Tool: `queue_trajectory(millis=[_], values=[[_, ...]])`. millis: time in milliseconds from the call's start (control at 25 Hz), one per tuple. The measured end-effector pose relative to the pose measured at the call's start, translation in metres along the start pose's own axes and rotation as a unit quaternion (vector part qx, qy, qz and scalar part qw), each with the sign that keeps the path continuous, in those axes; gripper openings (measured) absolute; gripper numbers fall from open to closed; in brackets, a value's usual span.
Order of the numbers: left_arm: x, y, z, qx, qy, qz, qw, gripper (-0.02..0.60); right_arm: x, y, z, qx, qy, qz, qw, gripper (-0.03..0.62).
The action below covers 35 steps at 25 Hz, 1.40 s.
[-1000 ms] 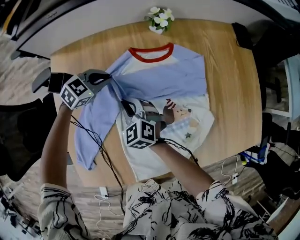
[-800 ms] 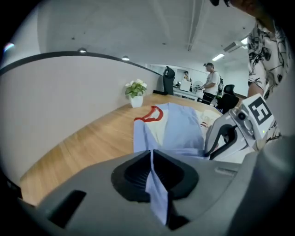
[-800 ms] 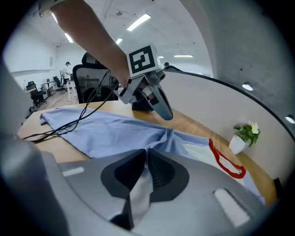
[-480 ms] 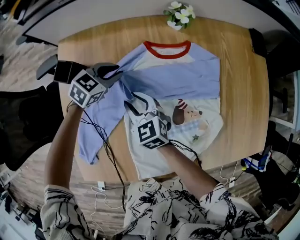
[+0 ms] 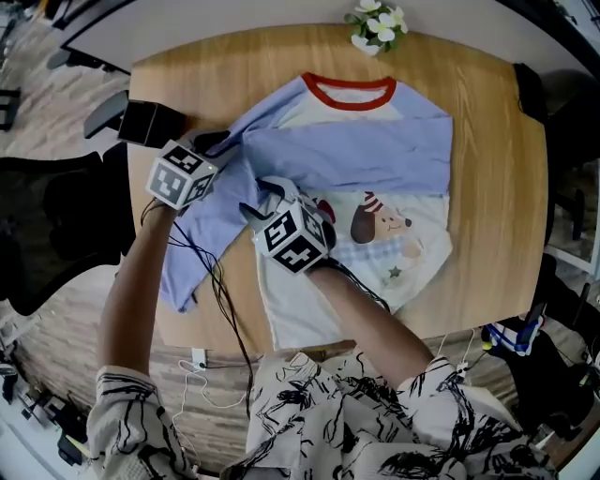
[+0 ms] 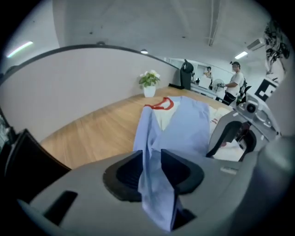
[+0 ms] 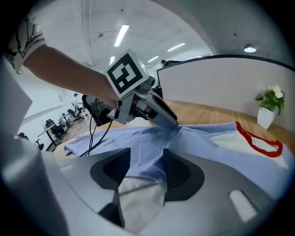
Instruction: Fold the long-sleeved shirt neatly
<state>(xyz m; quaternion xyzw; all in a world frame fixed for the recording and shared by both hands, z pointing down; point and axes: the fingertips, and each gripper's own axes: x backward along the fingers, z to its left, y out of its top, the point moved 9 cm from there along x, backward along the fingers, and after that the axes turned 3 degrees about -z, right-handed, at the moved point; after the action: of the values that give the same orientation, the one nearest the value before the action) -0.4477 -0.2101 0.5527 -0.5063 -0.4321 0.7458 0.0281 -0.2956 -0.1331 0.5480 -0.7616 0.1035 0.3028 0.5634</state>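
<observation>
Cloth covers most of the round wooden surface (image 5: pixel 492 216): a long-sleeved shirt (image 5: pixel 375 169) lies spread front-up, its red-trimmed collar (image 5: pixel 349 92) pointing away from the person toward a small pot of white flowers (image 5: pixel 375 21) at the far edge. The body is cream-white with a cartoon dog (image 5: pixel 380 223) in a striped party hat printed on the chest and a small star below it. The sleeves and shoulders are pale blue. One sleeve is folded flat across the chest as a broad blue band just under the collar, while the other sleeve (image 5: pixel 202 244) trails loose and wrinkled toward the near left edge of the surface. The left tongs (image 6: pixel 151 161) sit at that sleeve's shoulder; their jaws have just been opening but show only a narrow gap, with an upright ridge of blue sleeve cloth pinched in it. The right tongs (image 7: pixel 146 161), just beside them over the shirt's side, have also just been opening and now stand clearly apart, with blue and white cloth lying slack between the jaws rather than squeezed.
</observation>
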Motion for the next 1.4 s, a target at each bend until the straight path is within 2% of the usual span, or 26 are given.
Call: queue_trajectory(millis=[120, 240, 320, 400, 480, 600, 680, 840, 1000, 1120, 1200, 1400], values=[[0.048, 0.006, -0.010, 0.033, 0.035, -0.098, 0.9941, 0.157, 0.028, 0.014, 0.008, 0.018, 0.018, -0.040, 0.999, 0.241], [0.123, 0.001, -0.032, 0.050, 0.081, -0.186, 0.9778, 0.218, 0.062, 0.031, 0.031, 0.037, 0.043, -0.092, 0.994, 0.269], [0.176, -0.015, -0.050, 0.058, 0.112, -0.215, 0.9684, 0.265, 0.078, 0.034, 0.052, 0.043, 0.058, -0.114, 0.991, 0.284], [0.224, -0.039, -0.068, 0.057, 0.147, -0.217, 0.9633, 0.267, 0.087, 0.035, 0.074, 0.046, 0.071, -0.122, 0.989, 0.298], [0.269, -0.070, -0.083, 0.055, 0.177, -0.203, 0.9615, 0.270, 0.089, 0.037, 0.101, 0.048, 0.086, -0.119, 0.988, 0.312], [0.321, -0.125, -0.100, 0.062, 0.204, -0.161, 0.9637, 0.276, 0.082, 0.035, 0.148, 0.048, 0.107, -0.101, 0.988, 0.321], [0.341, -0.165, -0.104, 0.063, 0.210, -0.128, 0.9673, 0.305, 0.073, 0.031, 0.179, 0.046, 0.110, -0.084, 0.989, 0.330], [0.359, -0.238, -0.107, 0.071, 0.176, -0.095, 0.9772, 0.308, 0.048, 0.020, 0.240, 0.038, 0.086, -0.047, 0.994, 0.353], [0.344, -0.284, -0.111, 0.050, 0.087, -0.065, 0.9929, 0.285, 0.028, 0.007, 0.293, 0.027, 0.042, -0.018, 0.999, 0.353], [0.313, -0.306, -0.108, 0.052, 0.034, -0.057, 0.9964, 0.222, 0.013, -0.001, 0.321, 0.022, 0.015, 0.007, 1.000, 0.353], [0.295, -0.318, -0.109, 0.056, 0.008, -0.041, 0.9975, 0.205, 0.002, -0.008, 0.337, 0.021, 0.009, 0.024, 0.999, 0.351], [0.267, -0.329, -0.102, 0.077, -0.010, -0.027, 0.9966, 0.104, -0.027, -0.030, 0.341, 0.032, 0.000, 0.055, 0.998, 0.321]])
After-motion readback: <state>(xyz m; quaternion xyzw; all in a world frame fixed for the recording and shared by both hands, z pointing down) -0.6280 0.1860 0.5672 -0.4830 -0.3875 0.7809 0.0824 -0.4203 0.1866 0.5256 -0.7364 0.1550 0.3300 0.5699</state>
